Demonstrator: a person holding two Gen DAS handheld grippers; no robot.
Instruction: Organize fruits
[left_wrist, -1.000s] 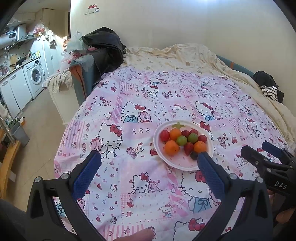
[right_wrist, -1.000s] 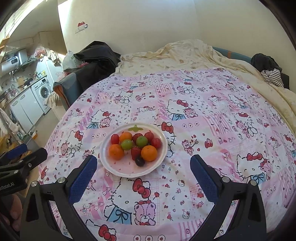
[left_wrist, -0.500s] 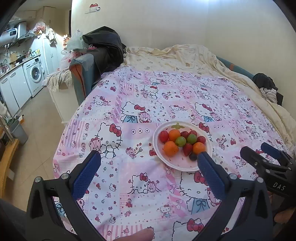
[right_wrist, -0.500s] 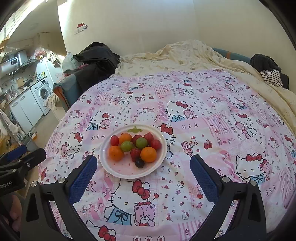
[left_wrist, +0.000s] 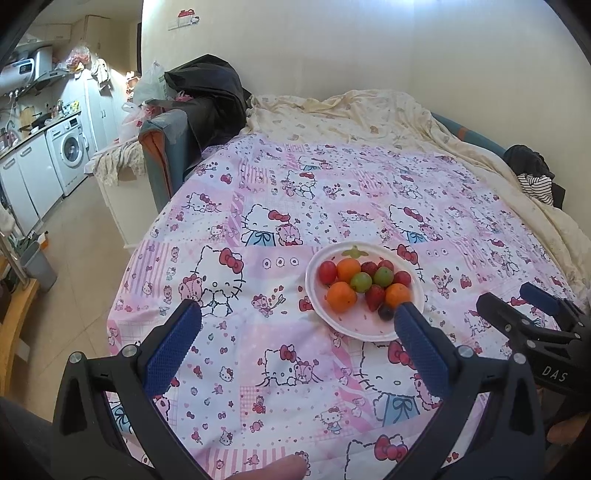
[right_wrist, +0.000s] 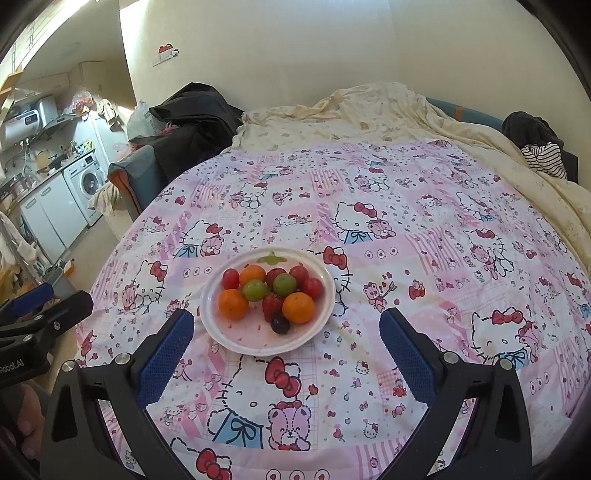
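Observation:
A white plate (left_wrist: 325, 314) (right_wrist: 236, 338) sits on a pink Hello Kitty bedspread (left_wrist: 280, 206) (right_wrist: 424, 258). It holds oranges (left_wrist: 341, 296) (right_wrist: 298, 307), green grapes (left_wrist: 361, 282) (right_wrist: 284, 284), red tomatoes (left_wrist: 327, 272) (right_wrist: 230, 278), strawberries (left_wrist: 374, 297) (right_wrist: 272, 303) and a dark grape (left_wrist: 386, 313) (right_wrist: 280, 325). My left gripper (left_wrist: 297, 317) is open and empty, left of and nearer than the plate. My right gripper (right_wrist: 286, 325) is open and empty, its fingers apart on either side of the plate's near edge, above it. Each gripper shows in the other's view: the right (left_wrist: 532, 314), the left (right_wrist: 33, 310).
A cream sheet (left_wrist: 354, 114) (right_wrist: 369, 110) covers the far end of the bed by the wall. Dark clothes (left_wrist: 207, 92) (right_wrist: 192, 114) lie on a chair at the far left; a striped garment (left_wrist: 537, 182) (right_wrist: 546, 158) lies far right. A kitchen with a washing machine (left_wrist: 70, 153) is left, past the bed's edge.
Both grippers have pulled back and risen slightly, so the plate looks a little farther off. Both stay open and the fruits have not moved.

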